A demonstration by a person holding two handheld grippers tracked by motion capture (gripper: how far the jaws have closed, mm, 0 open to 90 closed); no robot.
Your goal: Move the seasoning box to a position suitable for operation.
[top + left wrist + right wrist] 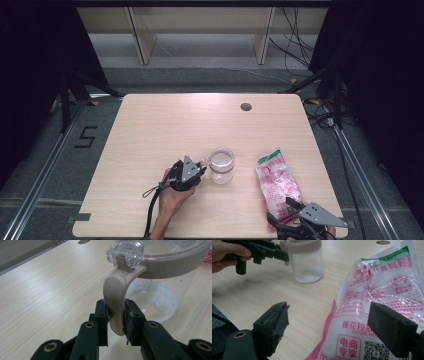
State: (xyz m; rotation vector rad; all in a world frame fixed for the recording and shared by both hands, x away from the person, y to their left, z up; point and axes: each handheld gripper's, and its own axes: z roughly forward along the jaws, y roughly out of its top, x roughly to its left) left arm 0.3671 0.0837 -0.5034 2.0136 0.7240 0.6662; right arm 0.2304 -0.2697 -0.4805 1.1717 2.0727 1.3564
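A clear glass jar (221,165) with a beige collar stands open-topped near the table's middle. In the left gripper view its glass body (160,297) rises just past the jaws, with a clear latch (125,252) at the rim. My left gripper (201,170) is shut on the jar's beige handle (115,295), which hangs down between the pads. A pink and white plastic bag (276,181) of white grains lies at the right. My right gripper (283,212) stands open at the bag's near end (382,290), one jaw on each side, not pressing.
The wooden table (165,125) has a dark round hole (245,106) near its far edge. The right gripper sits at the table's near right edge. A hand (224,253) holds the left gripper (279,253) beside the jar (305,262). Cables and stand legs lie on the floor around.
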